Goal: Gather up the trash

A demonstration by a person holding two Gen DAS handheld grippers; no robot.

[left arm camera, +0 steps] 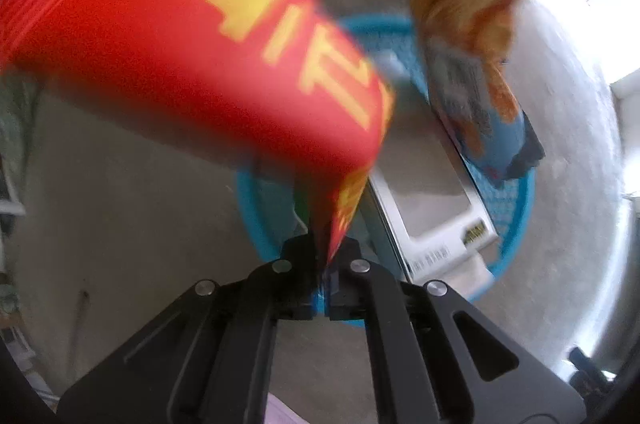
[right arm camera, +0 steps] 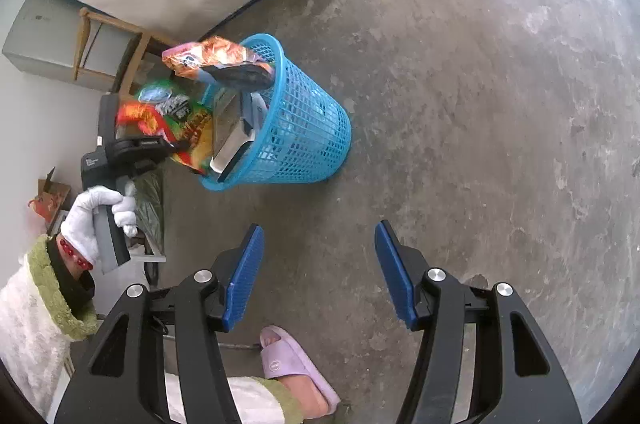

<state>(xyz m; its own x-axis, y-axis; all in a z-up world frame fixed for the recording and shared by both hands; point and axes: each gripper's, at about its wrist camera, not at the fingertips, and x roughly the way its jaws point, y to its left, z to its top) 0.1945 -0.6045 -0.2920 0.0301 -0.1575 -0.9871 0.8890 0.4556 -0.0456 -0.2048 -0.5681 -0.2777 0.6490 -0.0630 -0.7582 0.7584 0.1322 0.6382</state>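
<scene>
In the left wrist view, the left gripper (left arm camera: 326,264) is pinching the corner of a red bag (left arm camera: 192,55) with yellow lettering, its jaws closed tight on the wrapper's edge. The bag is blurred and is filling the upper left of the view, hanging over a blue basket (left arm camera: 516,224) that is standing on a grey concrete floor (left arm camera: 120,203). Inside the basket, a white box (left arm camera: 432,199) is leaning on its side, and an orange and blue packet (left arm camera: 472,63) is sticking up above the rim at the far side. In the right wrist view, the right gripper (right arm camera: 318,272) is hanging over the bare floor (right arm camera: 480,103) with its blue pads (right arm camera: 244,276) spread wide apart and nothing between them. Beyond it to the left, a white-gloved hand (right arm camera: 100,216) is holding the left gripper (right arm camera: 168,143), which is gripping the red bag (right arm camera: 160,121) just beside the basket (right arm camera: 304,135) opening. The box (right arm camera: 230,131) is showing inside the basket, and the packet (right arm camera: 220,61) is poking out over its rim. A lilac slipper (right arm camera: 296,364) is showing at the bottom edge, between the right gripper's arms.
</scene>
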